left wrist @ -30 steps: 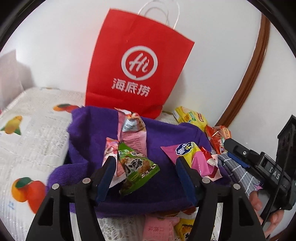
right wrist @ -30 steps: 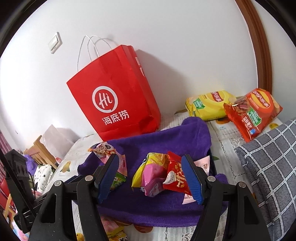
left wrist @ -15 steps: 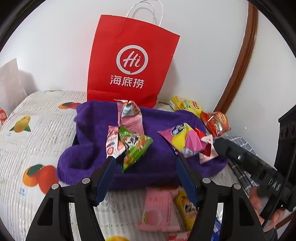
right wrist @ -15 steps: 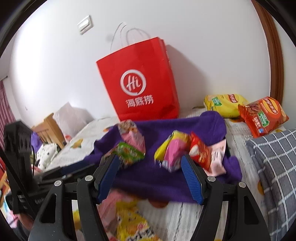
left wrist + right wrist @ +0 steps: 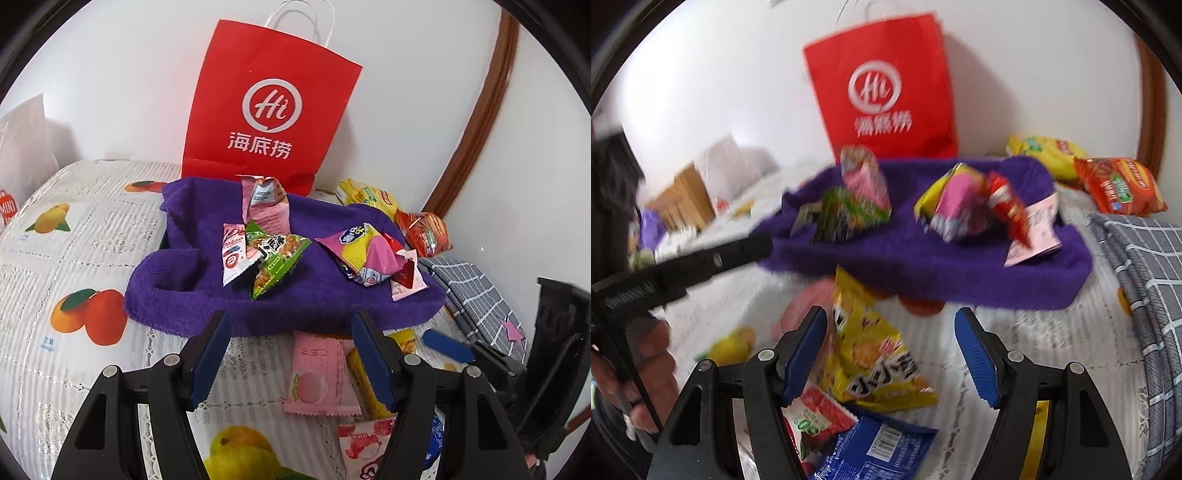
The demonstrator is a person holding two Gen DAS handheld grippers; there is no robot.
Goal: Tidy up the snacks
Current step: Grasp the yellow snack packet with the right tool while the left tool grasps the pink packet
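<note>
A purple towel [image 5: 184, 288] [image 5: 960, 273] covers a low container and carries two snack piles: a green packet [image 5: 275, 258] with pink ones on the left, a pink-yellow packet [image 5: 364, 254] [image 5: 955, 201] with red ones on the right. Loose snacks lie on the tablecloth in front: a pink peach packet [image 5: 317, 373], a yellow packet [image 5: 871, 350], a blue packet [image 5: 875, 446]. My left gripper [image 5: 291, 358] is open and empty, just short of the towel's near edge. My right gripper [image 5: 890, 354] is open and empty over the yellow packet.
A red paper bag [image 5: 269, 122] [image 5: 886, 88] stands against the wall behind the towel. Yellow [image 5: 1045, 155] and orange [image 5: 1119, 188] chip bags lie at the back right. A grey checked cloth [image 5: 1145, 280] is on the right. The fruit-print tablecloth [image 5: 74, 236] extends left.
Both grippers have pulled back from over the towel toward me. The loose snacks in front of the towel have come into view. Both stay open and empty.
</note>
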